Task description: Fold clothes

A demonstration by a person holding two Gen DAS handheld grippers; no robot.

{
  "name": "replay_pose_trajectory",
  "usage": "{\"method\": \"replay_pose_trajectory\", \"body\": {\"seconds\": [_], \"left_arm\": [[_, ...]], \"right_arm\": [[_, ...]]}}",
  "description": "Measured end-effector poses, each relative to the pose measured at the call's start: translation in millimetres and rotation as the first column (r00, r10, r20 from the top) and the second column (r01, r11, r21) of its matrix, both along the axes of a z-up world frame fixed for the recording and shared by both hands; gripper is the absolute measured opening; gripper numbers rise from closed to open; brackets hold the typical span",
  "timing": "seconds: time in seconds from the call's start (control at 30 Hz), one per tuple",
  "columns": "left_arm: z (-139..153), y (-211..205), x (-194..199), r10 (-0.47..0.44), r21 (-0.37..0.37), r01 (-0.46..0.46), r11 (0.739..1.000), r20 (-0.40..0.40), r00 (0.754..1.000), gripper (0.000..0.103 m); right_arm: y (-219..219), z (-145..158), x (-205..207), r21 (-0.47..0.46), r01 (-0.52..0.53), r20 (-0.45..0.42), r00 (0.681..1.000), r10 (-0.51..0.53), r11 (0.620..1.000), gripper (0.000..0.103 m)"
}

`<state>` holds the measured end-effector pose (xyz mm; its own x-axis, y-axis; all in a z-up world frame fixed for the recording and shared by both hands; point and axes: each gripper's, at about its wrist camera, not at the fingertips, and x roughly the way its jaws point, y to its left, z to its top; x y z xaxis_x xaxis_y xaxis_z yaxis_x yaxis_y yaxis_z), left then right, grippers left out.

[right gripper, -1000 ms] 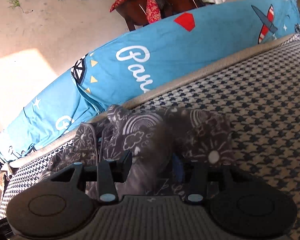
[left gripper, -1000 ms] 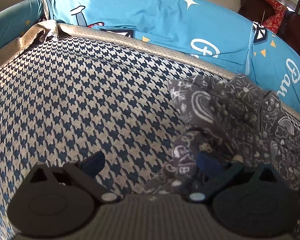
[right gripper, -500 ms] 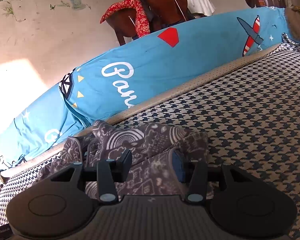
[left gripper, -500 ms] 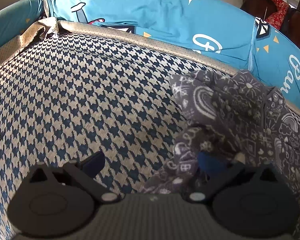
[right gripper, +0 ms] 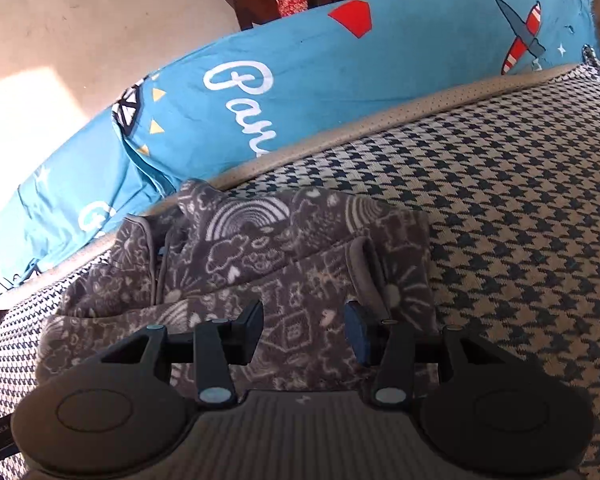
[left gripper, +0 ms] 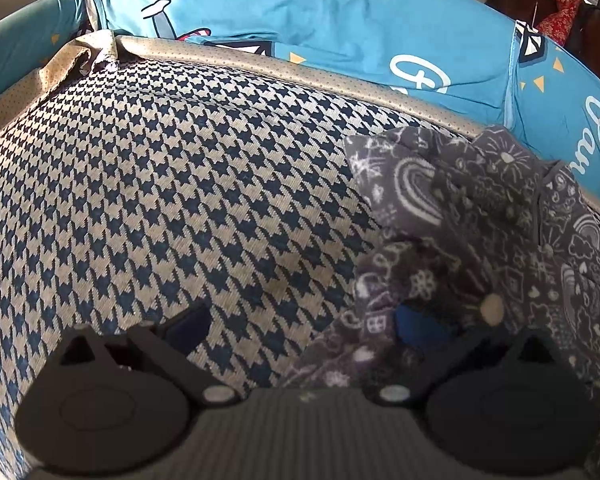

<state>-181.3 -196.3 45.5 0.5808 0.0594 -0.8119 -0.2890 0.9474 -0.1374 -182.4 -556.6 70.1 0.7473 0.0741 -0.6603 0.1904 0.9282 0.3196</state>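
On the houndstooth mattress [left gripper: 172, 184], near its far edge, the grey printed garment [right gripper: 284, 264] lies partly doubled yet rumpled, so smoothing seems left; left gripper [left gripper: 300, 326] and right gripper [right gripper: 304, 334] hover wide-jawed, gripping nothing.

The blue sheet [right gripper: 300, 80] has big white curly letters on it; in the right wrist view they read "Par" at about 11 o'clock, and the rest of the word is hidden behind the tan edge [right gripper: 380, 124] of the bed; lower, at 9 o'clock, another white curly letter shows only in part and cannot be read; in the left wrist view the same sheet [left gripper: 300, 12] shows a white curly letter at 2 o'clock and tilted letters at 3 o'clock, cut off, too bent to read.
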Motion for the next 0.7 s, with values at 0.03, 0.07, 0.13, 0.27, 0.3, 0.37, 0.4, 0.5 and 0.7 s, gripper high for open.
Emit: {"method": "replay_pose_trajectory", "body": {"seconds": [0.03, 0.07, 0.13, 0.27, 0.3, 0.37, 0.4, 0.5, 0.7], "left_arm": [[2, 2, 1, 0.006, -0.007, -0.006, 1.000, 0.011, 1.000, 0.103], [4, 4, 2, 0.012, -0.015, -0.012, 1.000, 0.021, 1.000, 0.103], [8, 9, 3, 0.024, -0.030, -0.023, 0.999, 0.042, 0.999, 0.103], [16, 18, 6, 0.049, -0.060, -0.044, 0.997, 0.083, 0.995, 0.103], [18, 20, 7, 0.055, -0.068, -0.049, 0.996, 0.093, 0.994, 0.103], [16, 22, 15, 0.058, -0.102, -0.048, 0.994, 0.096, 0.994, 0.103], [15, 24, 19, 0.059, -0.119, -0.047, 0.992, 0.097, 0.993, 0.103], [12, 28, 31, 0.062, -0.171, -0.045, 0.984, 0.100, 0.993, 0.103], [1, 32, 58, 0.060, -0.234, -0.039, 0.972, 0.085, 0.995, 0.103]], "right_arm": [[2, 2, 0, 0.007, -0.014, 0.015, 1.000, 0.013, 1.000, 0.046], [3, 4, 0, 0.015, -0.028, 0.030, 0.999, 0.028, 0.999, 0.046], [9, 6, 0, 0.029, -0.062, 0.043, 0.997, 0.061, 0.998, 0.046], [28, 6, 0, 0.024, -0.148, 0.050, 0.988, 0.147, 0.989, 0.046], [33, 7, -1, 0.018, -0.171, 0.053, 0.984, 0.169, 0.985, 0.046], [43, 6, -2, 0.001, -0.208, 0.053, 0.977, 0.208, 0.978, 0.046], [48, 5, -2, -0.008, -0.226, 0.053, 0.973, 0.227, 0.974, 0.046], [62, 4, -3, -0.036, -0.277, 0.051, 0.959, 0.279, 0.960, 0.046], [72, 2, -1, -0.063, -0.313, 0.044, 0.948, 0.316, 0.948, 0.046]]}}
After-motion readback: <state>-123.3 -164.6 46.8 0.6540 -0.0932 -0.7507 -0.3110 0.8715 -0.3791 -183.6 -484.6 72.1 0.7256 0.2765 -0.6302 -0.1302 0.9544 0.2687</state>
